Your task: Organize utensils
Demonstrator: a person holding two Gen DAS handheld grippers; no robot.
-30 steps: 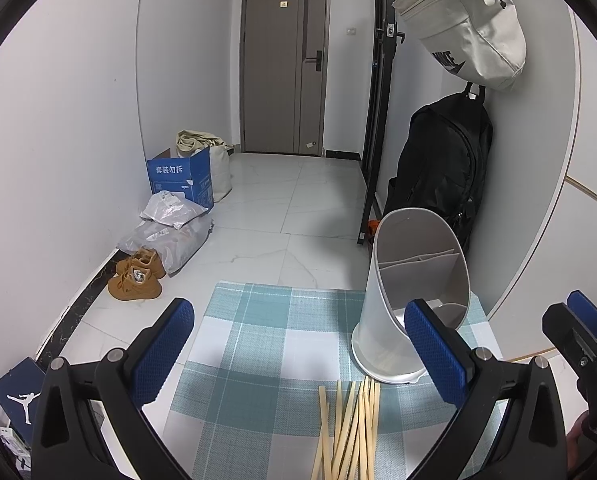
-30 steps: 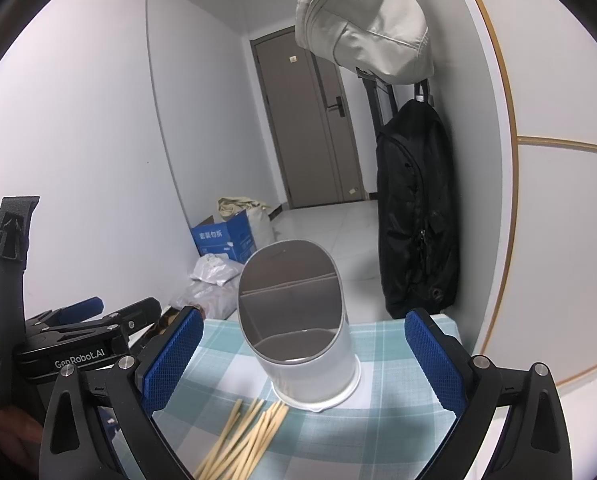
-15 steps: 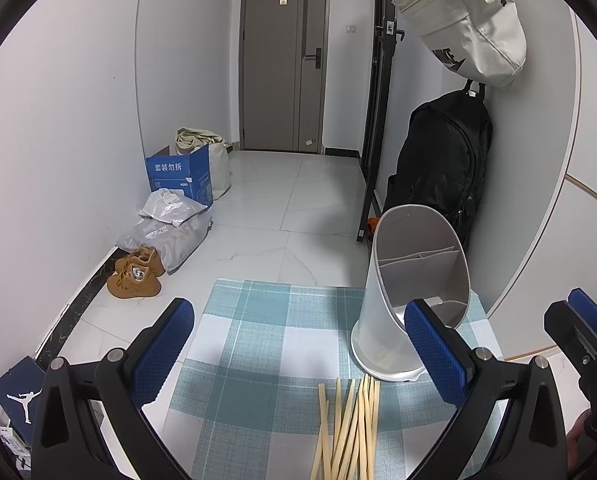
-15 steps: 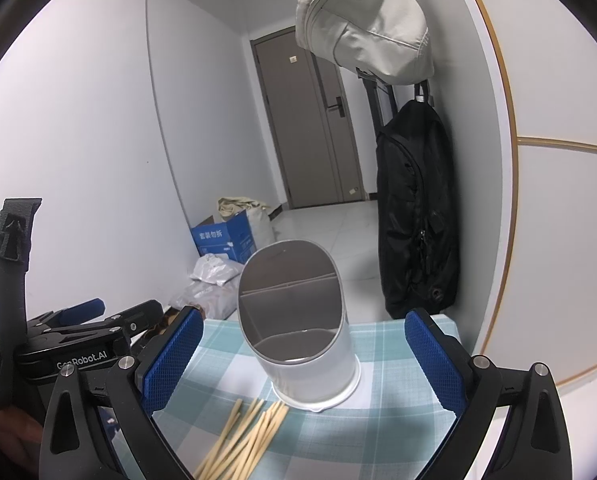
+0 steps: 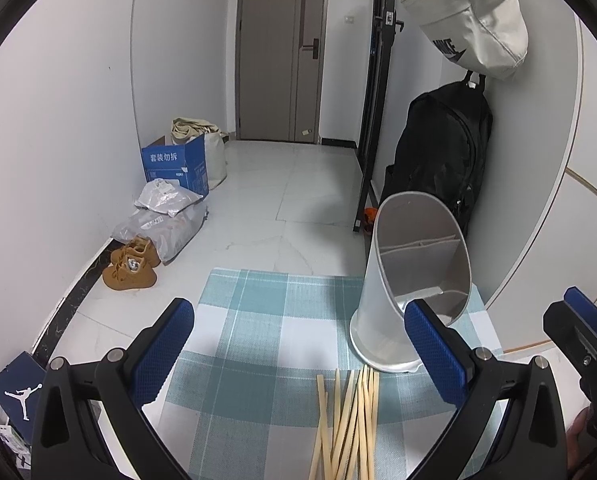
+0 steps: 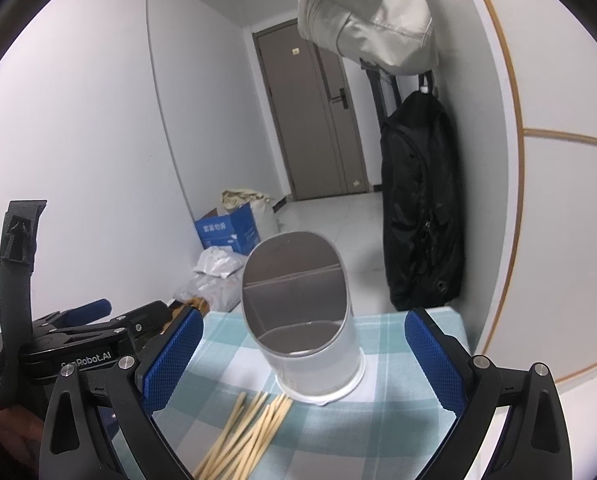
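Note:
A bundle of several pale wooden chopsticks point(image 5: 348, 420) lies on a teal checked cloth point(image 5: 258, 320), fanned out just in front of a white utensil holder point(image 5: 410, 280) with a slanted open top and an inner divider. My left gripper point(image 5: 298, 352) is open and empty, hovering over the cloth above the chopsticks. My right gripper point(image 6: 304, 356) is open and empty, facing the holder point(image 6: 302, 320) with the chopsticks point(image 6: 246, 432) below it. The left gripper's body point(image 6: 82, 352) shows at the left of the right wrist view.
A black backpack point(image 5: 438, 160) and a beige bag point(image 5: 470, 16) hang on the wall behind the holder. On the floor at the left are a blue box point(image 5: 176, 164), plastic bags point(image 5: 162, 216) and brown shoes point(image 5: 132, 264). A grey door point(image 5: 280, 48) stands at the far end.

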